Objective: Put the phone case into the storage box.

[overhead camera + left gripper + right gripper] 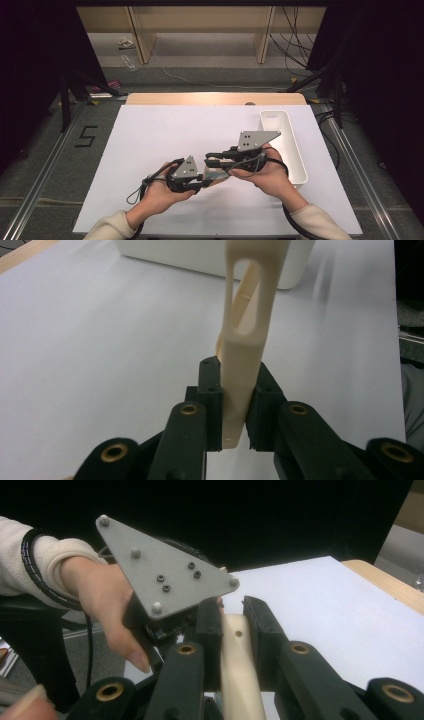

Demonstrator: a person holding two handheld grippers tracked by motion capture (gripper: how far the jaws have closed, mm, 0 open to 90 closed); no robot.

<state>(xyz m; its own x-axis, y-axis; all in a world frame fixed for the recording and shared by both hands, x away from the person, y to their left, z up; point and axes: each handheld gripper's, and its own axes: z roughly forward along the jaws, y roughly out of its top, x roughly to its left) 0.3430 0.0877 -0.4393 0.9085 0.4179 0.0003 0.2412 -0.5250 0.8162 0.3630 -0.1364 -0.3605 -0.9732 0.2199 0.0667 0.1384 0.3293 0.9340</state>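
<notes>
A cream plastic bar with a long slot hangs above the white table near its front middle, held from both ends. My left gripper comes in from the left and is shut on one end; in the left gripper view the cream plastic bar rises straight up from the left gripper. My right gripper reaches in from the right and is shut on the other end. In the right gripper view the cream plastic bar lies between the black fingers of the right gripper, with the left gripper's grey plate just behind.
A long white bin stands along the table's right side, close beside the right hand; the white bin lies beyond the bar in the left gripper view. Cables trail from both grippers toward the front edge. Dark curtains and floor rails flank the table.
</notes>
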